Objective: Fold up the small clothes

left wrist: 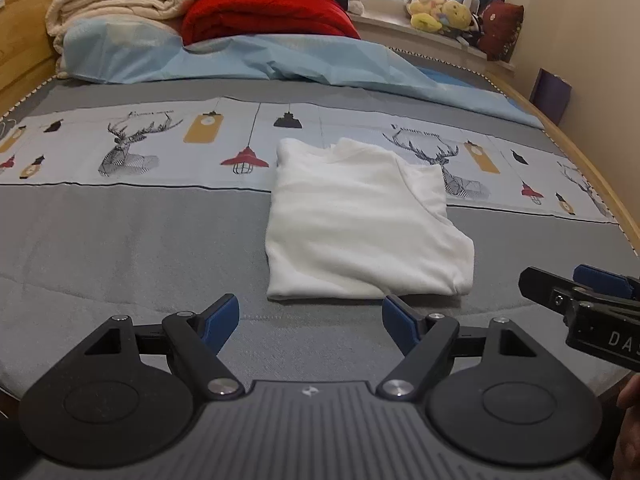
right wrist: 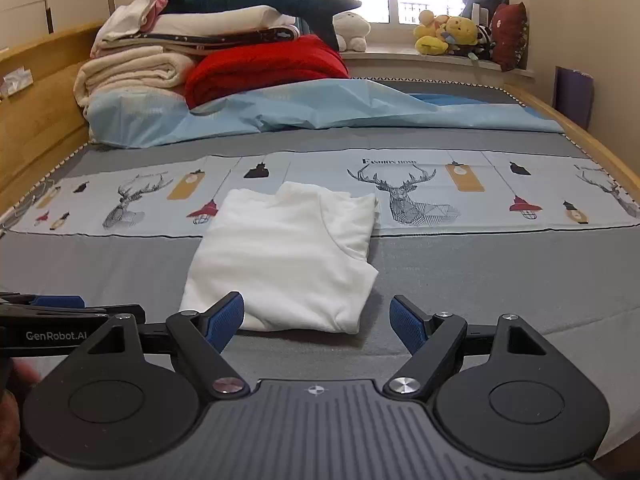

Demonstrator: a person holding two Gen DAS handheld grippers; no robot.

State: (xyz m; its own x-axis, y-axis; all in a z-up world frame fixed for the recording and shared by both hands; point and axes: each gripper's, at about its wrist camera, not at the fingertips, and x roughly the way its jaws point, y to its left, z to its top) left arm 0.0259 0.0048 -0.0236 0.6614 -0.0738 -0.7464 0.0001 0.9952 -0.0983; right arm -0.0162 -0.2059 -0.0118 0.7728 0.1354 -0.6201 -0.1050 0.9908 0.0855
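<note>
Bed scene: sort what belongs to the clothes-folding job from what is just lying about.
Belongs to the job:
- white garment, partly folded on the bedspread
- left tongs, open, empty
- right tongs, open, empty

Just lying about:
- red blanket
- cream blankets
- light blue sheet
- plush toys on the windowsill
- dark shark plush

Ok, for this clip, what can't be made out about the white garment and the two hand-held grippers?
- White garment: its underside and inner layers are hidden by its own top layer in both views, so the fold count is unclear.
- Right hand-held gripper in the left wrist view: cut off by the right edge.
- Left hand-held gripper in the right wrist view: seen side-on and cut off by the left edge.
- Person's hand: blurred, at the frame edge.
</note>
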